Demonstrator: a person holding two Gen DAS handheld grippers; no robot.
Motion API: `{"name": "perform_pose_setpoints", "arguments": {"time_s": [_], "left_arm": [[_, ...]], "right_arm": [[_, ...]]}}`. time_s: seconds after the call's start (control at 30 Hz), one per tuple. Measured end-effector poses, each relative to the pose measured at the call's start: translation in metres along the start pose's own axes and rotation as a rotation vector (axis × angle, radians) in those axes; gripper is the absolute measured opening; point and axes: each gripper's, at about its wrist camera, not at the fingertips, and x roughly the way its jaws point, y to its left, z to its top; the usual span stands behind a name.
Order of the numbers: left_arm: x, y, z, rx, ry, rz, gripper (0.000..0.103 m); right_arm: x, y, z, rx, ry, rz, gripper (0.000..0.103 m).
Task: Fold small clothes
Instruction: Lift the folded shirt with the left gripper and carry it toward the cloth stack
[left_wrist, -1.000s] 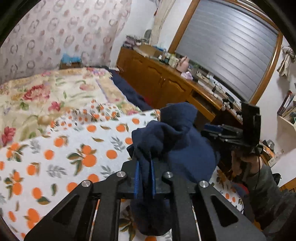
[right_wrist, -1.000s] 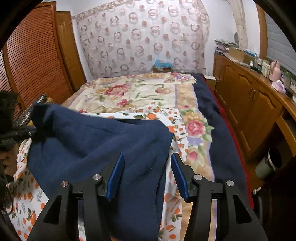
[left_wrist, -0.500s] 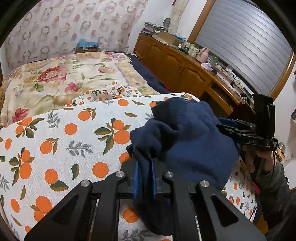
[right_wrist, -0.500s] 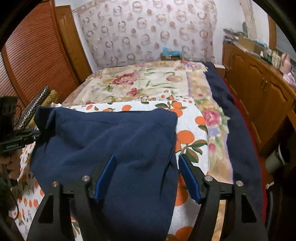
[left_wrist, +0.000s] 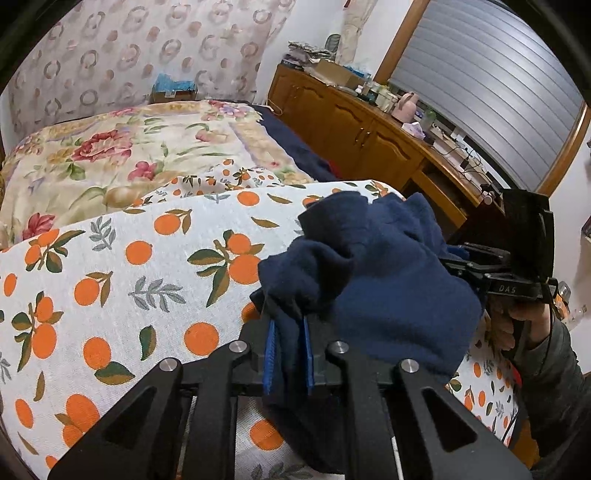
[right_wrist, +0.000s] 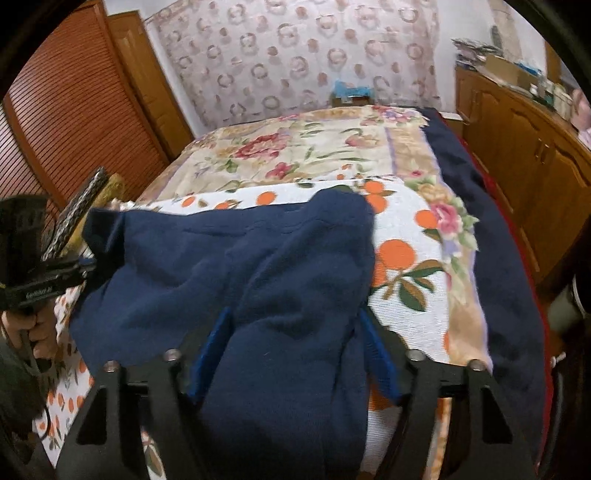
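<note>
Navy fleece garment (left_wrist: 388, 295) has dropped from mid-air onto the orange-print bedspread (left_wrist: 122, 280), so I reckon I can start the fold now. My left tongs (left_wrist: 289, 350) stay clamped on one bunched corner, while the right tongs (right_wrist: 295, 354) are closing around a thick fold of it. Room's a cluttered bedroom with a wooden sideboard (left_wrist: 369, 129).

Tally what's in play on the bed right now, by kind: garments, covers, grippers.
Navy garments: 1, the navy garment
Bed covers: 2, the orange-print cloth and the floral quilt
Grippers: 2, the left gripper and the right gripper
Total: 5
</note>
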Motion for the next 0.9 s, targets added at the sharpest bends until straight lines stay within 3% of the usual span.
{"name": "perform_pose_setpoints", "arguments": {"time_s": [0.2, 0.3, 0.63, 0.9], "left_arm": [[-0.016, -0.002, 0.003, -0.014, -0.045, -0.062, 0.011], [-0.034, -0.007, 0.006, -0.01, -0.085, -0.084, 0.011], [-0.118, -0.003, 0.01, 0.005, -0.255, -0.049, 0.011], [-0.201, 0.046, -0.008, -0.058, -0.396, 0.089, 0.011]], "right_arm": [[0.0, -0.003, -0.005, 0.008, -0.016, 0.06, 0.029], [-0.007, -0.001, -0.005, 0.002, -0.04, 0.061, 0.024], [-0.038, 0.061, 0.018, -0.159, -0.199, 0.056, 0.022], [-0.026, 0.137, 0.068, -0.332, -0.254, 0.133, 0.022]]}}
